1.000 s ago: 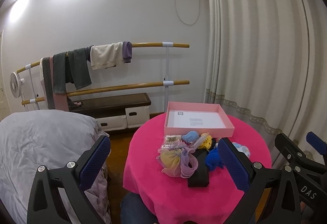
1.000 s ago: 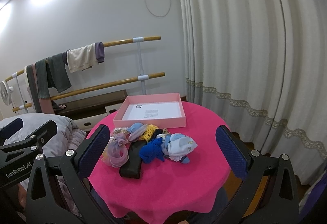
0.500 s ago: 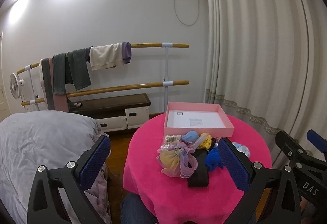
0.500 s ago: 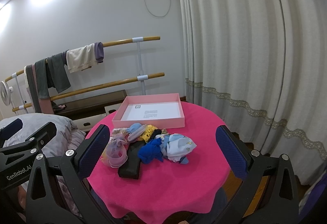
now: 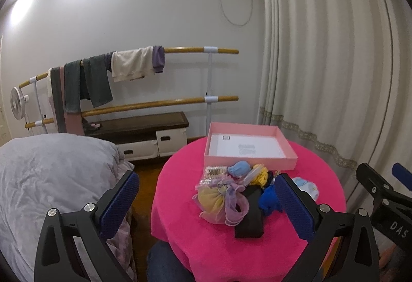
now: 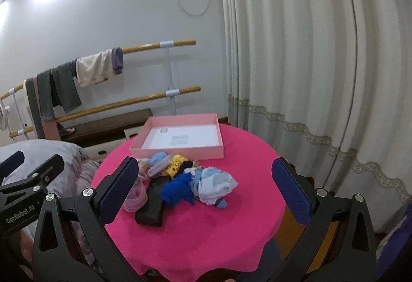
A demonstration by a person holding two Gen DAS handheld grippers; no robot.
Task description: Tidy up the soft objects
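Left wrist view: the left gripper [image 5: 206, 202] hangs above the near edge of a round table draped in a bright pink fleecy cloth [image 5: 309, 153], its two blue-padded fingers [image 5: 119, 201] spread wide and holding nothing. A heap of small soft things lies between the fingertips and beyond them, at about 1 o'clock from the gap. In the heap are a sheer yellow and lilac organza pouch [image 5: 219, 202], a flat black fabric case [image 5: 251, 217], a crumpled royal-blue sock [image 5: 267, 201], a pale blue baby sock [image 5: 239, 168] and a yellow knitted piece [image 5: 260, 173]. None of these touches either finger. Behind the heap, at 12 o'clock, a shallow pink cardboard box with a white floor [image 5: 249, 161] sits on the cloth, just beside the pile.

Right wrist view: the right gripper [image 6: 203, 179] is likewise released, fingers far apart and empty. The same heap lies between its fingers, nearer the left one, at 11 o'clock from the gap; a white and light blue printed baby garment [image 6: 217, 184] forms the heap's right end, and the royal-blue sock sits against it. The pink box stands at 12 o'clock, with cream pleated curtains [image 6: 309, 63] at 2 o'clock.
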